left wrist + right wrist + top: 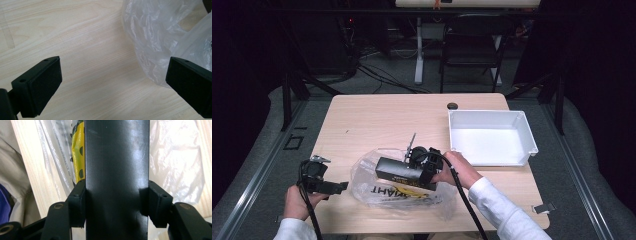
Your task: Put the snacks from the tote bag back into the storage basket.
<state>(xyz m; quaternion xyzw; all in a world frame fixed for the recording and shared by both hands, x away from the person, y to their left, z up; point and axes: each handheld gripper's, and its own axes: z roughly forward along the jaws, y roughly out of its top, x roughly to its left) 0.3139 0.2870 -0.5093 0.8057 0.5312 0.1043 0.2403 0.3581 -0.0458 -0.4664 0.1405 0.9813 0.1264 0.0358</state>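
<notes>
A long black box (399, 173) hangs a little above a crumpled clear plastic bag (398, 196) with yellow and black print. My right gripper (426, 169) is shut on one end of the box; in the right gripper view both pads press the box (117, 177) from either side, with the bag (172, 162) below. My left gripper (343, 186) sits at the table's front left, jaws wide open over bare wood, just left of the bag (155, 37). Nothing lies between its fingers (40, 85).
A white empty tray (492, 137) stands on the right of the wooden table (382, 120). A small dark hole (452, 106) is in the tabletop near the far edge. A folding chair and cables are beyond the table.
</notes>
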